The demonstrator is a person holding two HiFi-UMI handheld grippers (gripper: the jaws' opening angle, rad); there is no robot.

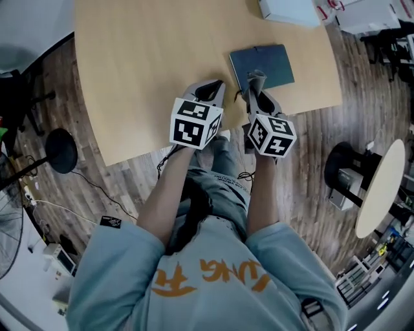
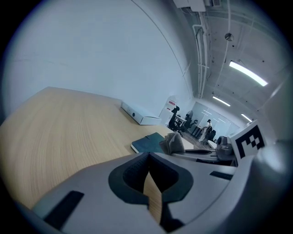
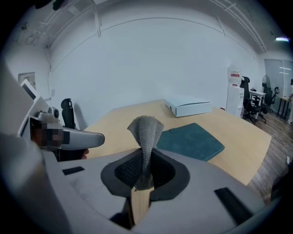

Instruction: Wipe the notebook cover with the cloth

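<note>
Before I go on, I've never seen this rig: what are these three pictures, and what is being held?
There is no robot arm here: a person holds a two-jaw gripper in each hand. The head view looks down from the person's head. The other two cameras ride on the grippers and look along their jaws. On the wooden table lie a dark teal notebook and a white box. The right gripper is shut on a grey cloth, by the notebook's near edge. The left gripper is shut and empty.
</note>
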